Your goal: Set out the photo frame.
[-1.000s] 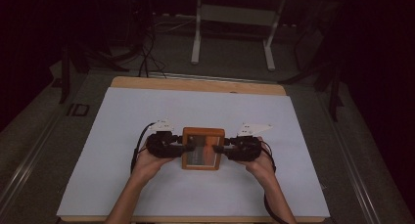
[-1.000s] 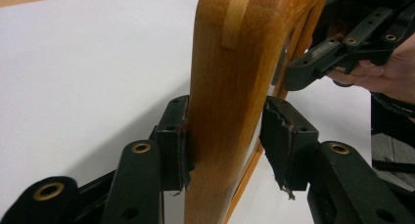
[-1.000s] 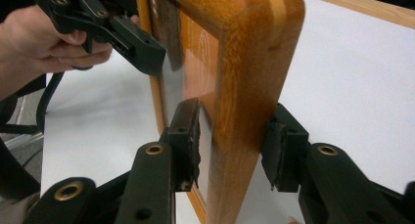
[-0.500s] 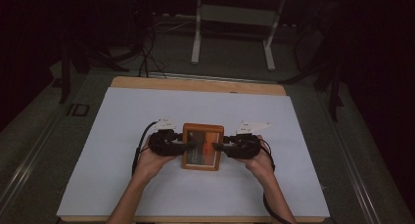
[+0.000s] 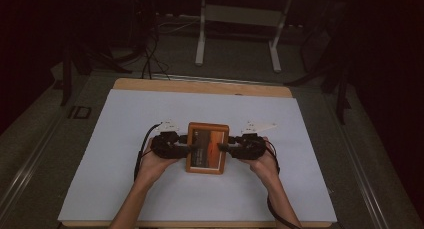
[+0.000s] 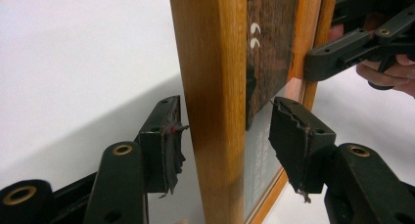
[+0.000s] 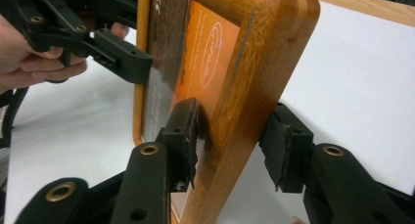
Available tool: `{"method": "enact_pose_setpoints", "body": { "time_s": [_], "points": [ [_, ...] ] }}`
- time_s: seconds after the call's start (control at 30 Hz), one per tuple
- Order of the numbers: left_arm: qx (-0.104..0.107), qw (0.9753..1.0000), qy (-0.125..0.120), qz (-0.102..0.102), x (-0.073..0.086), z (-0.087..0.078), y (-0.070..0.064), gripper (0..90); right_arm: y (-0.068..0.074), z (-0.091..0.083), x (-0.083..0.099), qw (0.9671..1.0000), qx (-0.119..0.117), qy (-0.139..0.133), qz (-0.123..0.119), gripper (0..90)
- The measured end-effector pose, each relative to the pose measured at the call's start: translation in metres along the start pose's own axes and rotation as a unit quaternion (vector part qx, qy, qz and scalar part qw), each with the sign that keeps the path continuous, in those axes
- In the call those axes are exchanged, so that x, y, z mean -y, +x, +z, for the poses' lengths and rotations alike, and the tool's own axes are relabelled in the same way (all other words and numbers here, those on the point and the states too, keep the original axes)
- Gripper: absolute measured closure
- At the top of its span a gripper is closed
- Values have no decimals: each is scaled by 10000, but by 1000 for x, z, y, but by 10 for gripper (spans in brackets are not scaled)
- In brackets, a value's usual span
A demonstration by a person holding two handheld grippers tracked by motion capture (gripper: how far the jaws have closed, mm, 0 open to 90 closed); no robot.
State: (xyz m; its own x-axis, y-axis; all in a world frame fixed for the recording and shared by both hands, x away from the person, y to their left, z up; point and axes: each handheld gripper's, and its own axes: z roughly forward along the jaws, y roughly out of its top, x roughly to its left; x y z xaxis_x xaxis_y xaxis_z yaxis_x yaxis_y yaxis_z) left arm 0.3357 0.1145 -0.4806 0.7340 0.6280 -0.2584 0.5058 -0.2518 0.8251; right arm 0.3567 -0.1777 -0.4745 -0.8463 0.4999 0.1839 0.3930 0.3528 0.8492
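Note:
A wooden picture frame [image 5: 207, 148] with an orange and brown print under glass sits at the middle of the white-covered table [image 5: 115, 139], held between both grippers. My left gripper [image 5: 189, 149] clasps the frame's left rail [image 6: 210, 87]. One pad lies against its back and the other stands over the glass side. My right gripper [image 5: 224, 148] is shut on the right rail [image 7: 254, 62], with pads on the print side and the back. The left gripper view shows the right gripper [image 6: 313, 70] on the far rail. The right gripper view shows the left gripper [image 7: 142, 67] likewise.
A strip of the wooden tabletop [image 5: 200, 86] shows along the far side of the white sheet. Behind the table, a white desk stand [image 5: 240, 19] and cables [image 5: 150, 54] are on the dark floor. Cables trail from both grippers toward the person's forearms.
The frame's far edge has crept a little toward the back of the table in the high view, as if lifting or tilting. Both hands stay in place on its sides.

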Motion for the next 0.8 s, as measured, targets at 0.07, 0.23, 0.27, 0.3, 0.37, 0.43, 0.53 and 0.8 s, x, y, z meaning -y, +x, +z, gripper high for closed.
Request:
{"method": "enact_pose_setpoints", "body": {
  "time_s": [0.07,0.23,0.27,0.3,0.37,0.43,0.53,0.8],
  "points": [
    [35,10000,3,21,0,0,-2,486,-1,0,-1,10000,51,19,10,577],
    [-79,9998,107,138,0,-2,-5,528,-2,-1,-2,10000,27,-2,6,591],
    [-61,9998,107,128,1,-2,-4,533,-1,-1,-2,10000,20,-12,-8,595],
    [-57,9999,104,120,1,-3,-4,534,0,-1,-2,10000,12,-11,-19,598],
    [-81,9998,115,125,2,-3,-4,532,1,-1,-2,10000,15,2,-50,597],
    [-127,9998,123,129,1,-3,-4,514,1,-1,-2,10000,52,21,-69,589],
    [-133,9998,121,119,2,-3,-3,499,2,-1,-2,9999,79,51,-94,527],
    [-107,9999,68,82,3,-9,-2,458,0,-8,-1,10000,34,-14,-48,432]
  ]
}}
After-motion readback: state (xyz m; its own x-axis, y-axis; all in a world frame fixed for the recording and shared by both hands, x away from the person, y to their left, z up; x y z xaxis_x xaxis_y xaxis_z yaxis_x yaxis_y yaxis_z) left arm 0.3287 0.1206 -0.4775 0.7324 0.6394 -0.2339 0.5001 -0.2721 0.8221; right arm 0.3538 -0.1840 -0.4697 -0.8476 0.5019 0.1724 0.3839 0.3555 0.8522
